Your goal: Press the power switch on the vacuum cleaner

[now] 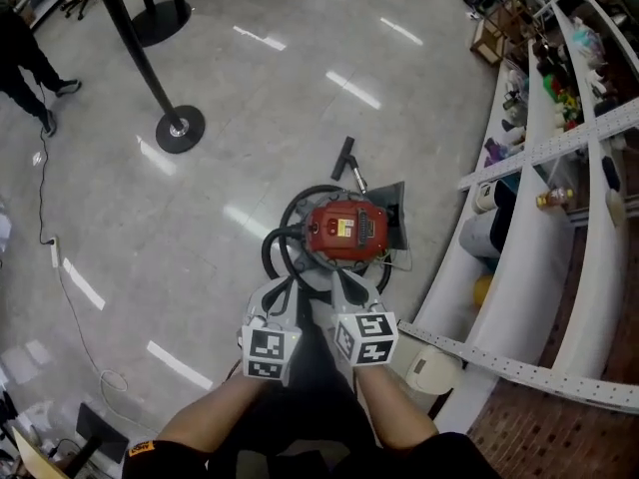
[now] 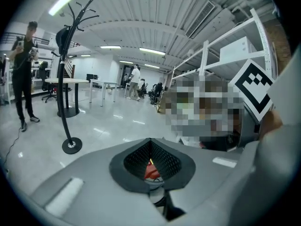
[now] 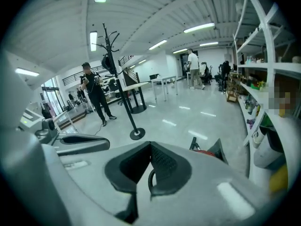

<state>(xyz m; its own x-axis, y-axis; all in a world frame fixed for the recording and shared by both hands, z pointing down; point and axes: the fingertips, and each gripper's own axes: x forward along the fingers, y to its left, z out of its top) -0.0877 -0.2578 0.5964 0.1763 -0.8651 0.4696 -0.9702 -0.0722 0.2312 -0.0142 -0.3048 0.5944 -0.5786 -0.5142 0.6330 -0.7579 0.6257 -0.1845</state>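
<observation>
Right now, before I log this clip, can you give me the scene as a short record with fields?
vacuum cleaner: red, on the floor beside the white shelves
hose: black, looped round the vacuum cleaner's left side
coat stand: black, farther off on the floor
left gripper: jaws together, nothing held, held up above the vacuum cleaner
right gripper: jaws together, nothing held, beside the left gripper
contact: neither gripper touches the vacuum cleaner

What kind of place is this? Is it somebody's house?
Probably not a house: it looks like a big open office or workshop. There is a wide shiny grey floor, long white metal shelves packed with things, and white tables far at the back.
</observation>
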